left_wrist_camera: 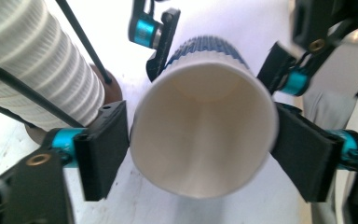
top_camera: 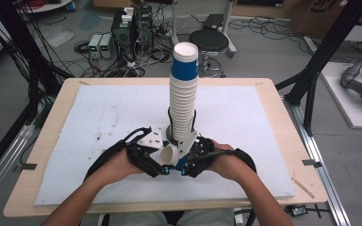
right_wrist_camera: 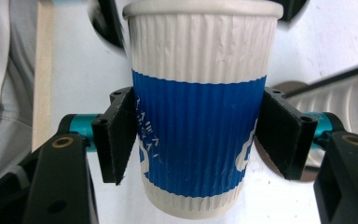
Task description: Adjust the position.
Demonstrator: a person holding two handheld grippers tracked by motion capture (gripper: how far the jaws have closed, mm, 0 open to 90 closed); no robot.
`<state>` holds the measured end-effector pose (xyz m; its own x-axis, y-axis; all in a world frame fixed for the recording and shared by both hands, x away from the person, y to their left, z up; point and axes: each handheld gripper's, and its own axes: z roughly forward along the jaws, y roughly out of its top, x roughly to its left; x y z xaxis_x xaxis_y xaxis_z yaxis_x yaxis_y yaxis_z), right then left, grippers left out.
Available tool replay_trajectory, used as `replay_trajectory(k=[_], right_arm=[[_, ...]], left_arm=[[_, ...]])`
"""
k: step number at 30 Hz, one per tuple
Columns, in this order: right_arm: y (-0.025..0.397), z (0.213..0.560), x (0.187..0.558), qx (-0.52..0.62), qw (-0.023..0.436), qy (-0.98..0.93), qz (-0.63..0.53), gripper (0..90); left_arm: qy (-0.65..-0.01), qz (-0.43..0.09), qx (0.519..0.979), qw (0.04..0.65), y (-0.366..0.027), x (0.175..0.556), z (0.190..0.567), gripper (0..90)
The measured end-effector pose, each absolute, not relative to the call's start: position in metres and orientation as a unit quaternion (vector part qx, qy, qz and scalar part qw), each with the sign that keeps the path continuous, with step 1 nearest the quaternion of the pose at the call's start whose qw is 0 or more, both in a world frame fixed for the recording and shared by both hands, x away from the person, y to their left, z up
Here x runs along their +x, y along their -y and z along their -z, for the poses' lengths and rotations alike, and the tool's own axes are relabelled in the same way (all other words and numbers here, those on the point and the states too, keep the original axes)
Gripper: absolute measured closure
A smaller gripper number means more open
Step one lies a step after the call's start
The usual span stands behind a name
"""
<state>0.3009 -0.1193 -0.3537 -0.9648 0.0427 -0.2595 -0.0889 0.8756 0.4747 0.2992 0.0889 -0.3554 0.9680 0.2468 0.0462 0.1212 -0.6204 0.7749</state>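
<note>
A person sits at a tabletop (top_camera: 273, 141) covered by a white sheet, holding a gripper in each hand, the two meeting just in front of a tall stack (top_camera: 184, 94) of ribbed paper cups. Between the grippers lies one cup (top_camera: 171, 156), tipped on its side with its open mouth toward the left gripper (top_camera: 156, 162). In the left gripper view, that gripper's black jaws sit at either side of the cup's white rim (left_wrist_camera: 204, 126), touching or nearly touching it. In the right gripper view, the right gripper (right_wrist_camera: 196, 135) clamps both jaws against the blue band of the cup (right_wrist_camera: 198, 126), near its base. The stack stands upright on a brown base, its top cup blue-banded, just beyond the grippers.
</note>
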Motion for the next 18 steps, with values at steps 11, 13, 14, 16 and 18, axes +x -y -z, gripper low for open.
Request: replay_trajectory(k=[11, 13, 14, 16, 18], right_arm=[[0.185, 0.362, 0.306, 0.090, 0.118, -0.897, -0.415, 32.6], [0.194, 0.363, 0.305, 0.103, 0.117, -0.884, -0.441, 32.4], [0.201, 0.364, 0.305, 0.114, 0.117, -0.873, -0.459, 32.4], [0.211, 0.365, 0.305, 0.129, 0.117, -0.858, -0.484, 32.2], [0.219, 0.367, 0.305, 0.142, 0.117, -0.846, -0.501, 32.1]], left_arm=[[-0.178, -0.118, 0.777, 0.593, -0.143, 0.298, 0.363, 17.8], [-0.185, -0.130, 0.758, 0.611, -0.151, 0.298, 0.366, 17.8], [-0.188, -0.136, 0.750, 0.619, -0.154, 0.299, 0.368, 17.8], [-0.199, -0.150, 0.737, 0.629, -0.160, 0.300, 0.371, 17.8], [-0.211, -0.153, 0.725, 0.637, -0.166, 0.302, 0.374, 17.8]])
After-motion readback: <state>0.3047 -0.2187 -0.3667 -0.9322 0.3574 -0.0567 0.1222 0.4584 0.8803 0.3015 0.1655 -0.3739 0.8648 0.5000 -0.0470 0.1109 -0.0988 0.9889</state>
